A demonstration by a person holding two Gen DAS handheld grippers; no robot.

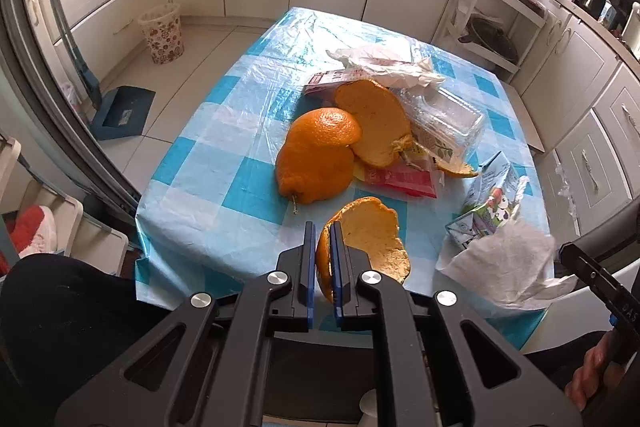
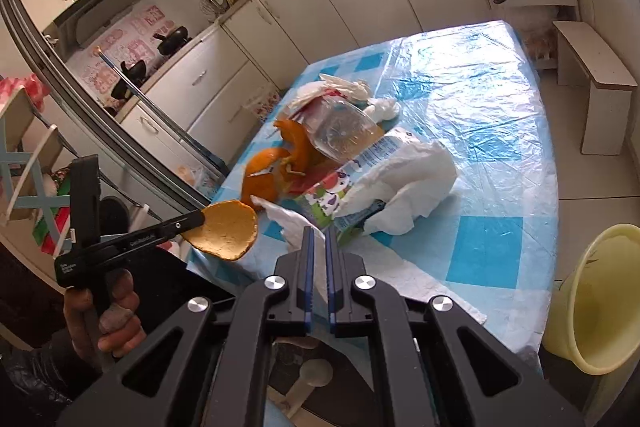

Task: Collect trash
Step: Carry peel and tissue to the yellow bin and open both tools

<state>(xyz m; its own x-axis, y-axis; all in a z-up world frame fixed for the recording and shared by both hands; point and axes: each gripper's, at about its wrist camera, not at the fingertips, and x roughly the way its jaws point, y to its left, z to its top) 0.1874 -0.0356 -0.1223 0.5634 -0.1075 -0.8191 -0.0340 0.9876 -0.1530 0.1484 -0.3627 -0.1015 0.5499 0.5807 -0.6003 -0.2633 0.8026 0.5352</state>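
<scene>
Left gripper (image 1: 322, 233), black with blue pads, clenched on a curved piece of orange peel (image 1: 372, 239), pithy pale inside facing out, bumpy orange rind on the pinched edge; the piece is lifted clear of the table near its front edge. Right gripper (image 2: 319, 237) clamped on a thin crumpled white paper napkin (image 2: 294, 223), a corner pinched between the blue pads, the rest trailing toward the pile. Table is covered in a glossy blue-and-white checked plastic cloth (image 1: 224, 131), wrinkled, with glare. Rest of the trash sits mid-table in a loose heap: big domed orange peel halves (image 1: 320, 155) with dimpled skin, a crushed clear plastic container (image 1: 448, 119), a flattened red wrapper (image 1: 404, 181), a squashed printed drink carton (image 1: 488, 199), wadded white tissue (image 2: 408, 183). A smooth pale yellow plastic bucket (image 2: 592, 299) stands beside the table's right edge, tilted open toward the camera. A floral-patterned wastebasket (image 1: 162, 33) stands on the tiled floor by the cream cabinets, well away from the table.
</scene>
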